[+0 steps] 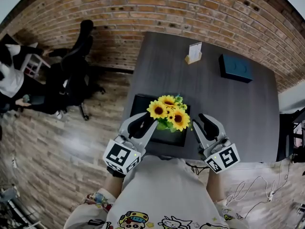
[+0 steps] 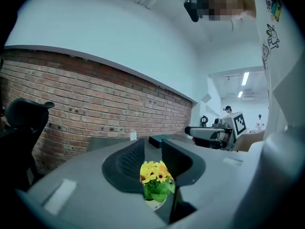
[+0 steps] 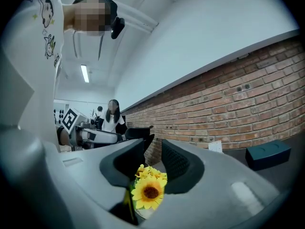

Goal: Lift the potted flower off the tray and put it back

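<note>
The potted flower [image 1: 169, 112], yellow sunflowers over green leaves, stands above the black tray [image 1: 139, 104] at the near edge of the grey table [image 1: 214, 97]. Its pot is hidden under the blooms in the head view. My left gripper [image 1: 148, 123] reaches in from the left and my right gripper [image 1: 196, 123] from the right, at the same height. In the left gripper view the flower [image 2: 155, 173] and a bit of white pot sit between the narrowly set jaws of the left gripper [image 2: 152, 159]. The right gripper [image 3: 153, 159] holds the flower [image 3: 148, 191] the same way.
A small card stand [image 1: 194, 52] and a dark teal box [image 1: 235, 67] sit at the table's far end. A black office chair [image 1: 76, 66] and a seated person [image 1: 9, 75] are to the left on the wooden floor. A brick wall runs behind.
</note>
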The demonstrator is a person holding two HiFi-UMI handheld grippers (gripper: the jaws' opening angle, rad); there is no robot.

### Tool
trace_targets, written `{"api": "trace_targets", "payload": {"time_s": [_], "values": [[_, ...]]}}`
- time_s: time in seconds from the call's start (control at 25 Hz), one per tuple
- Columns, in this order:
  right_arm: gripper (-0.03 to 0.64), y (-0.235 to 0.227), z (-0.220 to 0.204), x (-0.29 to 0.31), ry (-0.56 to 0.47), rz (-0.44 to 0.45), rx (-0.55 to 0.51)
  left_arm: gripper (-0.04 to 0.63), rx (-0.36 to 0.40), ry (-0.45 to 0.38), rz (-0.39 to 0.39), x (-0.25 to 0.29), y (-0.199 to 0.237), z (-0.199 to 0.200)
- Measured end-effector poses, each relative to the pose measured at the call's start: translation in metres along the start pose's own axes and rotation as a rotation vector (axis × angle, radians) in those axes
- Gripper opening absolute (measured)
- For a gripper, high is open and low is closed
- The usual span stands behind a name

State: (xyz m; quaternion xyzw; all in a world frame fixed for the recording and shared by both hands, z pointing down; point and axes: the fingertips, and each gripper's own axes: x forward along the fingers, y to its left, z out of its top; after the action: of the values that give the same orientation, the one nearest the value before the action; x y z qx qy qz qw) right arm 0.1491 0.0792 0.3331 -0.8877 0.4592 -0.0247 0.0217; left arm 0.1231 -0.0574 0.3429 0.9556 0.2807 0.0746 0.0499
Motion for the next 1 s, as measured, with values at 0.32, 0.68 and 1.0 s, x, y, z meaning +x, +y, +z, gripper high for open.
{"api": "trace_targets", "payload": {"time_s": [0.32, 0.68, 1.0], "values": [[0.002, -0.005, -0.007, 0.001, 0.015, -0.035, 0.006, 0.003, -0.012, 0.014, 0.026, 0.001, 0.008, -0.002], [0.000, -0.010, -0.017, 0.001, 0.041, -0.079, 0.017, 0.008, -0.007, 0.040, 0.009, 0.004, 0.009, -0.009], [0.000, -0.012, -0.017, 0.002, 0.053, -0.091, 0.022, 0.009, -0.001, 0.040, 0.004, 0.006, 0.012, -0.014]]}}
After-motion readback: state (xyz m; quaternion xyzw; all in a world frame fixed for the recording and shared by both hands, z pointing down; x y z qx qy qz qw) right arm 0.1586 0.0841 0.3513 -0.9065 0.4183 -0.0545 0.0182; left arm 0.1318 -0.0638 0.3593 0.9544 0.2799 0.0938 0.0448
